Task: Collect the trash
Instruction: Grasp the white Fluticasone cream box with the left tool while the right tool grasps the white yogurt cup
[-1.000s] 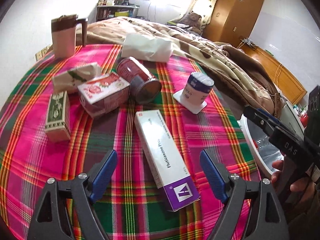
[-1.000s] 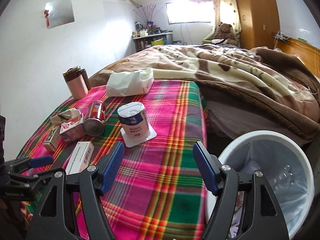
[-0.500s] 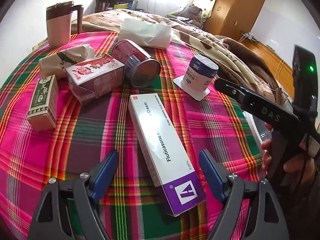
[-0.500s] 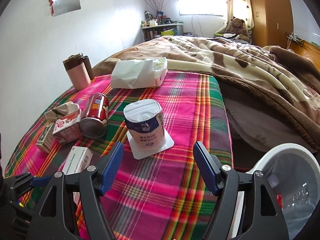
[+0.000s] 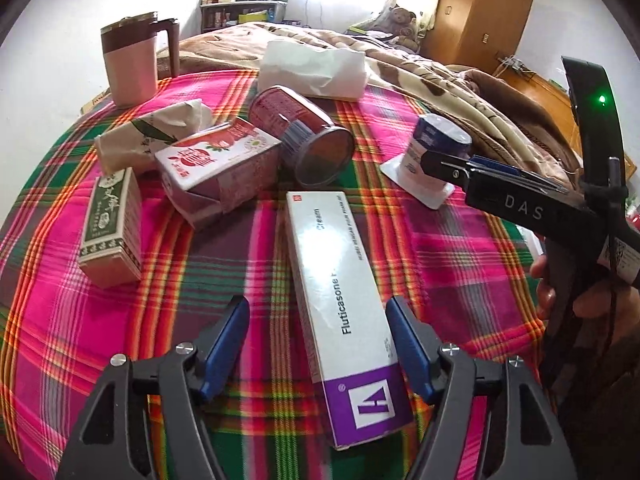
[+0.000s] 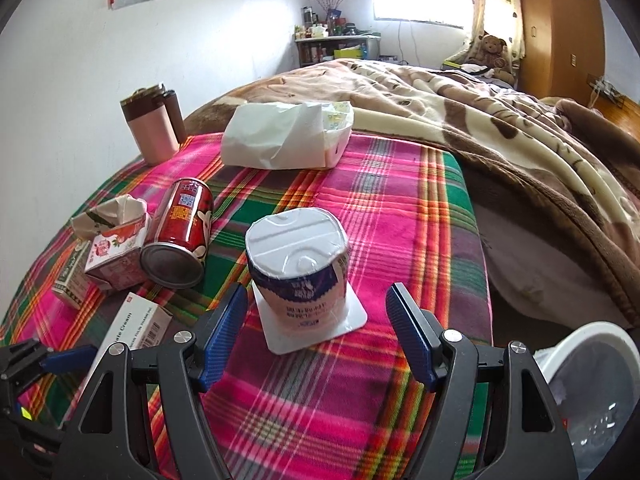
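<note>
1. Straddling the cream carton [image 5: 340, 300], the left gripper [image 5: 318, 344] has its jaws spread wide and grasps nothing; one blue finger stands on each side of the box.
2. The carton lies flat on the plaid cloth [image 5: 460, 272], its long axis running away from the left gripper, so the jaws cross its narrow width. This is judged the relation a closing move depends on.
3. The right gripper [image 6: 316, 332] is likewise released and empty. The upturned yogurt cup [image 6: 298, 264], resting on its white lid flange, sits just ahead of the fingertips and between them.
4. Each gripper is nearest its own item: left to the carton, right to the cup.
5. The right wrist view alone shows the white trash bin [image 6: 592, 344] at the lower right, beside the cloth-covered surface, nearer the right gripper. It shows only one end of the carton [image 6: 136, 320].
6. The left wrist view alone shows the carton's full length. There the right gripper [image 5: 444, 162] partly covers the cup [image 5: 436, 140].
7. Other trash, a red can [image 6: 180, 228] and a juice carton [image 5: 216, 160], lies farther away.
</note>
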A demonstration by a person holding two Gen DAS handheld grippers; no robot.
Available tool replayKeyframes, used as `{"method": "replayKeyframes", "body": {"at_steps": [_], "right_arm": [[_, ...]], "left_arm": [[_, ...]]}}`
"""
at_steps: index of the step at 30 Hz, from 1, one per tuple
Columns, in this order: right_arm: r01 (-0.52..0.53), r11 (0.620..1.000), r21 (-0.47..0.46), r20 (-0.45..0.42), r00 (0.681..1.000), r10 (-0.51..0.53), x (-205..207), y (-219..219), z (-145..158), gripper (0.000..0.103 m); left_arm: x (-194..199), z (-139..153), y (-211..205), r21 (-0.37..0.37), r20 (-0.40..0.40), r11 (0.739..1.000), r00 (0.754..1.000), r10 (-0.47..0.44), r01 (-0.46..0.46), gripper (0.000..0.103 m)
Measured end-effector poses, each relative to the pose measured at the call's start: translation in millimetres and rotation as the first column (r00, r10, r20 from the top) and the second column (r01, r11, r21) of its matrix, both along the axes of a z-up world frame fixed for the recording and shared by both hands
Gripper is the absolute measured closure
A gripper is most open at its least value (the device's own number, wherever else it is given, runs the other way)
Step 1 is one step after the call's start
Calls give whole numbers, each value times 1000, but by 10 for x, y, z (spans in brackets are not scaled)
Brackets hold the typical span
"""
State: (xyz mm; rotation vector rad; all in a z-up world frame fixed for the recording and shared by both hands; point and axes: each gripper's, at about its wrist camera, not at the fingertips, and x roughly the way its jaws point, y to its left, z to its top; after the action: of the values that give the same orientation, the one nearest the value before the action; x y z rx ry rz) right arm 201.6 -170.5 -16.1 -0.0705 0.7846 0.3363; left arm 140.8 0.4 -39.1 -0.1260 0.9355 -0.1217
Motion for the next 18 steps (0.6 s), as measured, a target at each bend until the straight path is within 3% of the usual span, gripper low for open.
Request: {"method": "replayKeyframes", "body": {"at_steps": [14,18], "right_arm": [[20,1000,23,-33,999,-19,123,21,-32,30],[20,1000,16,-32,999,-19,118,40,-31,45]], "left_arm": [[141,-11,-10,35,4,999,1000,21,-21,33],[134,-1,1,32,8,999,1000,30,-30,42]]}}
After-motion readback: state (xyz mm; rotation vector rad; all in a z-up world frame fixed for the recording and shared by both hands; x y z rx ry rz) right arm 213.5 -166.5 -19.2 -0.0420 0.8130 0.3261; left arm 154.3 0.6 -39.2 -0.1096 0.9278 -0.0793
